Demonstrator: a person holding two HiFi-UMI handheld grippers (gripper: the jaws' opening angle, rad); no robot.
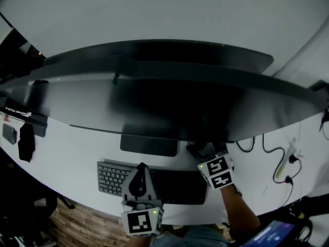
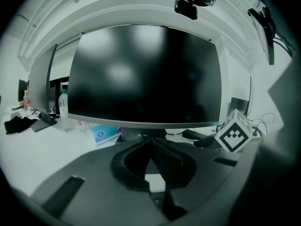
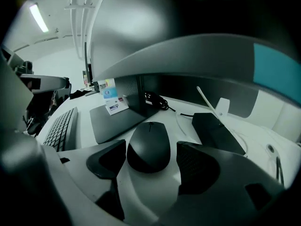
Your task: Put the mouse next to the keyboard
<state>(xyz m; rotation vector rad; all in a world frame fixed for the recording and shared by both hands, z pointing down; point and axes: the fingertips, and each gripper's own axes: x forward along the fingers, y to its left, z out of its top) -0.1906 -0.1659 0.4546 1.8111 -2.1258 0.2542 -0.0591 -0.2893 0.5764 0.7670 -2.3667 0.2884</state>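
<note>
The black mouse [image 3: 149,142] lies on the white desk [image 3: 155,192] between the jaws of my right gripper [image 3: 150,153]. Those jaws stand open, with a gap showing on the mouse's right side. The grey keyboard [image 3: 61,128] lies off to the left in the right gripper view. In the head view the keyboard [image 1: 177,187] sits at the desk's front edge, and my right gripper [image 1: 201,152] reaches under the monitor just beyond its right end; the mouse cannot be made out there. My left gripper [image 1: 141,167] hovers over the keyboard's middle. In its own view the left gripper [image 2: 151,147] is shut on nothing.
A wide curved monitor [image 1: 154,86] overhangs the desk, its stand base [image 1: 149,144] behind the keyboard. A black box [image 3: 217,132] and cables [image 3: 157,101] lie right of the mouse. More cables [image 1: 277,158] trail at far right. A bottle [image 2: 63,109] and dark items [image 1: 25,140] sit left.
</note>
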